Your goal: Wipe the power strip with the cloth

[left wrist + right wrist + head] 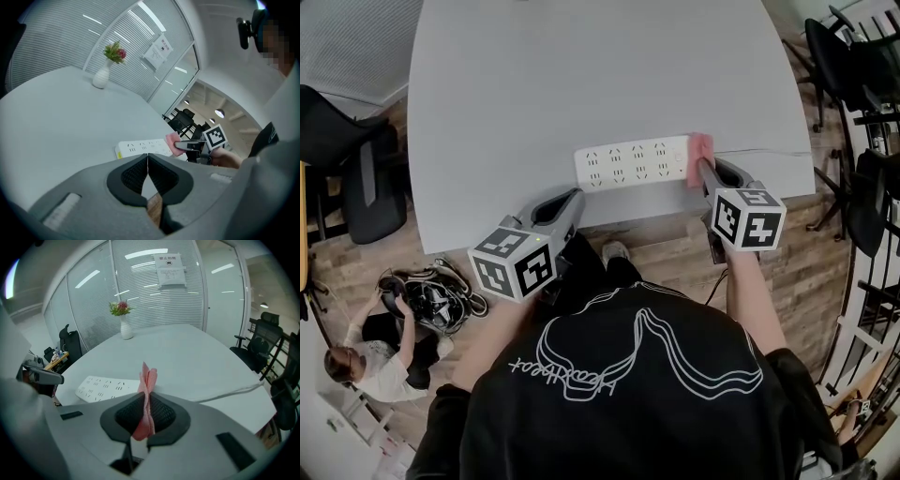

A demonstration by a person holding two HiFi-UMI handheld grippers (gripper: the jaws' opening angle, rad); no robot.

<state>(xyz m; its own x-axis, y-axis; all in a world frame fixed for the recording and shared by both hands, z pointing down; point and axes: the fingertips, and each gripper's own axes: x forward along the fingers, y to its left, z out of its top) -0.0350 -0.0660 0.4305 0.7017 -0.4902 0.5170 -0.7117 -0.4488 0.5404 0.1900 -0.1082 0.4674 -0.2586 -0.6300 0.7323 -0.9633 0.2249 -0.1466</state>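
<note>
A white power strip (633, 162) lies near the front edge of the grey table (581, 84), its white cable (769, 150) running off to the right. My right gripper (705, 165) is shut on a pink cloth (700, 148), which sits at the strip's right end. In the right gripper view the pink cloth (147, 394) stands pinched upright between the pads, with the power strip (108, 386) to its left. My left gripper (575, 200) is shut with nothing in it, at the table's front edge just left of the strip. The left gripper view shows the power strip (143, 148) and cloth (173, 142) ahead.
A white vase with flowers (123, 320) stands at the table's far side. Black office chairs (356, 169) flank the table on the left and at the right (862, 112). A person (370, 361) crouches on the wooden floor beside a black bag (436, 298).
</note>
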